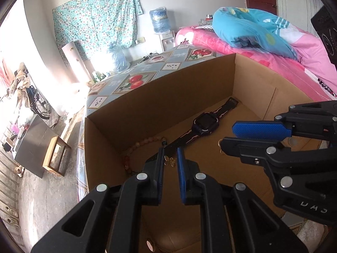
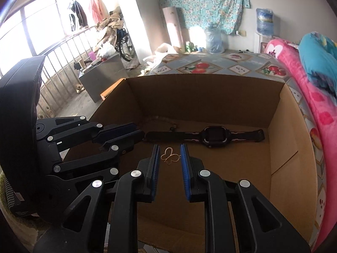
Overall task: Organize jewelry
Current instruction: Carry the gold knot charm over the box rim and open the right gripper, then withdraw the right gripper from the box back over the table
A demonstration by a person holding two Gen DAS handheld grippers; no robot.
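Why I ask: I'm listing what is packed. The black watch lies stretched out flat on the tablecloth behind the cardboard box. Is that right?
Not quite. The black watch lies stretched out flat on the floor inside the cardboard box, not on the tablecloth behind it. The right wrist view shows it plainly, enclosed by the box walls.

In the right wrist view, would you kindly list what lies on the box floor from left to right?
Bead bracelet against the back wall → gold butterfly pendant → black smartwatch face, its strap running on towards the cardboard box wall on the right.
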